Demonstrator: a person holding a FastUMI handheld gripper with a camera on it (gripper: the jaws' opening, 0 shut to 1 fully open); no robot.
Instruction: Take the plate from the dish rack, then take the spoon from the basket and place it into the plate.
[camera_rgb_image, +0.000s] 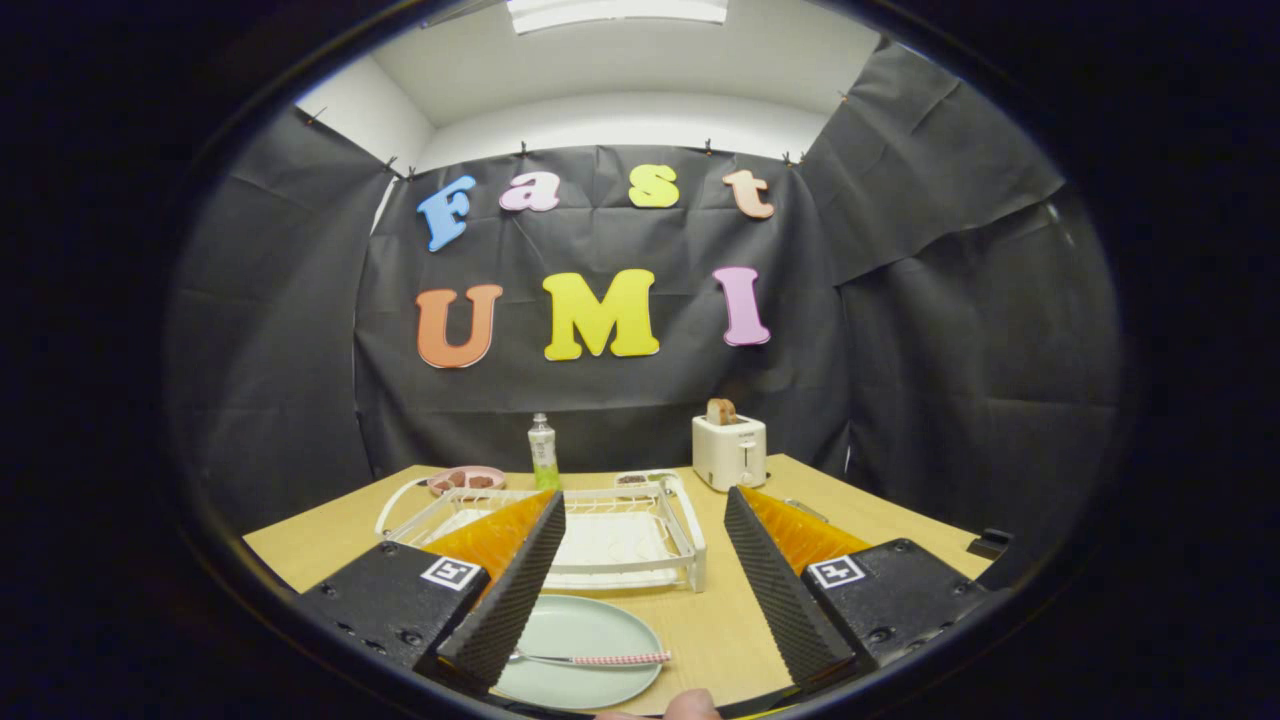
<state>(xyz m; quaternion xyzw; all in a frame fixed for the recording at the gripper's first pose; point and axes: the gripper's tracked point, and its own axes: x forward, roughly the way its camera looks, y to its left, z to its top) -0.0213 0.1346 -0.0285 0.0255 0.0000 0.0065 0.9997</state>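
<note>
A pale green plate (585, 630) lies flat on the wooden table, low between my fingers and partly behind the left one. A spoon (600, 658) with a red-and-white patterned handle rests across the plate, its bowl end tucked behind the left finger. Beyond the plate stands the white wire dish rack (690, 545) with a white tray inside. My gripper (642, 500) hovers above the plate, open, its fingers wide apart and holding nothing.
Behind the rack are a small bottle with green liquid (542, 452), a pink dish with food (467, 480), a small bowl (632, 481) and a white toaster (729, 450) with bread in it. A fingertip (690, 705) shows below the plate. The table's right edge lies beyond the right finger.
</note>
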